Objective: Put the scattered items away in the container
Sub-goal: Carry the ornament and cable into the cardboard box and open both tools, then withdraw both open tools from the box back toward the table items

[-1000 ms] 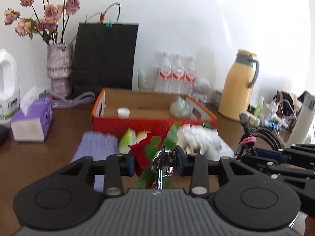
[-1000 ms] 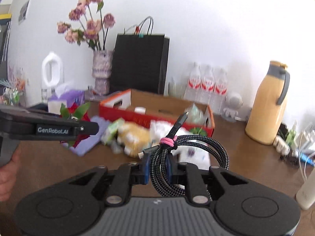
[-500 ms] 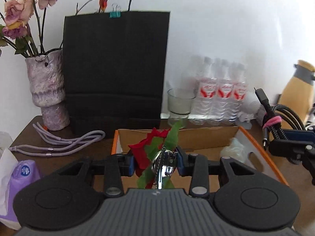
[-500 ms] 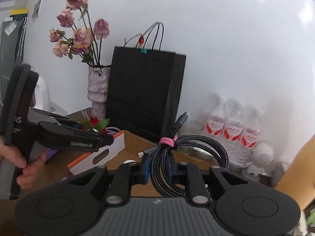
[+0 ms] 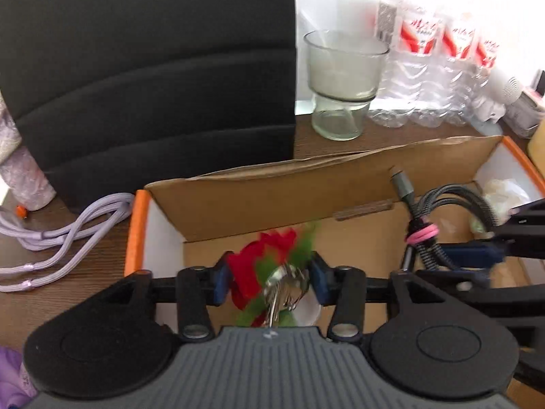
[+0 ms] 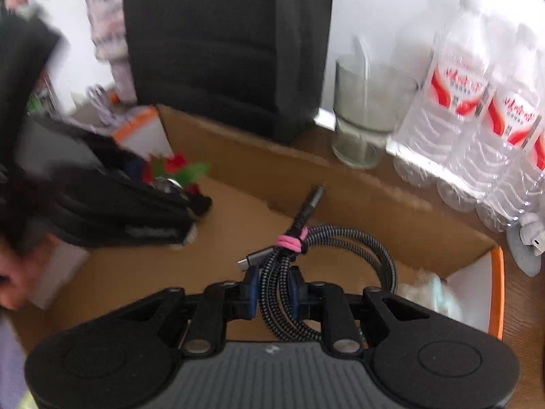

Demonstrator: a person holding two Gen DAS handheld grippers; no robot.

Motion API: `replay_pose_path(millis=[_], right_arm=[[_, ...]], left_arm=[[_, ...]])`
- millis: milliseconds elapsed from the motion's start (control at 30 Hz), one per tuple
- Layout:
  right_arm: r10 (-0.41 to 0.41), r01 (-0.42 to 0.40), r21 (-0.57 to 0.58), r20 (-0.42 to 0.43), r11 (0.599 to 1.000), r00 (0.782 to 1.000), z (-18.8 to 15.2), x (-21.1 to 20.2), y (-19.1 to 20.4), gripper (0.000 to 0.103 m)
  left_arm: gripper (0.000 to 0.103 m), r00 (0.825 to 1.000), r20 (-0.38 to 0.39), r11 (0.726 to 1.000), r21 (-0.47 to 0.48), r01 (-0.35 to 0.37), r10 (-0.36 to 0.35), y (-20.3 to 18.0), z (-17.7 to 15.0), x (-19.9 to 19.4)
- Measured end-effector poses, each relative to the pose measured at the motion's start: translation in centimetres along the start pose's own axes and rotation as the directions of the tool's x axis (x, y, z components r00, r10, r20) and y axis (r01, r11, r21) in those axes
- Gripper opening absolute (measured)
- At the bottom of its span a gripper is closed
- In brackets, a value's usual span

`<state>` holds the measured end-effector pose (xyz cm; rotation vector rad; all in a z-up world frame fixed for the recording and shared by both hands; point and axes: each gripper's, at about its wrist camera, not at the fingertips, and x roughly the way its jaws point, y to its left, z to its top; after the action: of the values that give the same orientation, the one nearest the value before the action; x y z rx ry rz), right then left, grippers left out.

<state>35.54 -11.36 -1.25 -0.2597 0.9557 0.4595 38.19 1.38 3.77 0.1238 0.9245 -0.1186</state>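
Fingers (image 5: 221,277) of the left gripper (image 5: 269,279) had just been opening around the rose keyring (image 5: 269,272).
Right gripper (image 6: 272,289) clamped the limp coiled cable (image 6: 282,283), best held at its bundled middle.

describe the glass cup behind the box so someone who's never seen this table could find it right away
Start at the tall black paper bag standing against the white wall behind the orange-edged cardboard box. Just right of the bag, between it and the row of red-labelled clear plastic water bottles, stands the clear stepped glass tumbler. Unlike the bottles, it is open-topped, unlabelled and narrower at its base.
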Motion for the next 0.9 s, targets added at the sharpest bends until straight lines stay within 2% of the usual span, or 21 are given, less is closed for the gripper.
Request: replay_pose_path(millis=[67,133,200,233,367,433,500,633,700,767,800,900], right_arm=[[-0.017,0.018,0.011,-0.032,1.0,0.999,0.3,0.5,-0.3,0.02],[-0.014,0.015,0.033,-0.012,0.999,1.0,0.6,-0.4,-0.5,0.025],[-0.007,0.006,0.065,0.018,0.998,1.0,1.2,-2.3,-0.9,0.043],[-0.006,0.003,0.086,0.037,0.996,0.999,1.7,-3.6,-1.3,0.045],[-0.025,0.019,0.152,0.034,0.988,0.999,3.3,-7.6,-3.0,0.048],[-0.044,0.04,0.194,0.016,0.98,0.999,3.3,-9.3,-3.9,0.049],[-0.064,0.061,0.213,0.004,0.975,0.998,2.7,-10.8,-4.1,0.056],[-0.065,0.068,0.238,-0.02,0.969,0.998,1.0,-13.1,-4.3,0.058],[-0.079,0.083,0.238,-0.028,0.968,0.996,0.2,-14.3,-3.9,0.058],[-0.083,0.086,0.227,-0.021,0.97,0.996,-0.5,-15.3,-2.9,0.058],[-0.081,0.082,0.22,-0.014,0.972,0.997,-0.8,-15.6,-2.4,0.06],[-0.085,0.083,0.197,0.005,0.977,0.996,-1.8,-16.8,-1.1,0.068]], left_arm=[[0.062,1.0,0.021,1.0,0.015,-0.003,0.003,0.1,0.0,-0.9],[0.067,0.999,0.04,1.0,0.015,-0.012,0.011,0.3,0.2,-2.3],[0.068,0.998,0.055,1.0,-0.004,-0.014,0.014,0.8,0.5,-4.0],[0.072,0.998,0.06,1.0,-0.02,-0.015,0.016,1.3,0.7,-4.9],[0.079,0.998,0.048,0.996,-0.08,-0.025,0.029,2.3,1.4,-8.0],[0.085,0.997,0.078,0.995,-0.104,-0.004,0.013,2.7,1.0,-10.2],[0.087,0.995,0.101,0.993,-0.114,-0.005,0.017,2.8,0.7,-11.8],[0.088,0.997,0.079,0.987,-0.162,-0.002,0.015,2.9,0.1,-13.8],[0.089,0.996,0.085,0.985,-0.17,-0.004,0.018,2.6,-0.5,-14.9],[0.094,0.99,0.134,0.987,-0.159,-0.011,0.033,1.9,-1.3,-16.3],[0.097,0.987,0.157,0.988,-0.151,-0.008,0.032,1.6,-1.7,-17.0],[0.098,0.985,0.173,0.991,-0.133,-0.006,0.029,0.7,-2.6,-18.4]])
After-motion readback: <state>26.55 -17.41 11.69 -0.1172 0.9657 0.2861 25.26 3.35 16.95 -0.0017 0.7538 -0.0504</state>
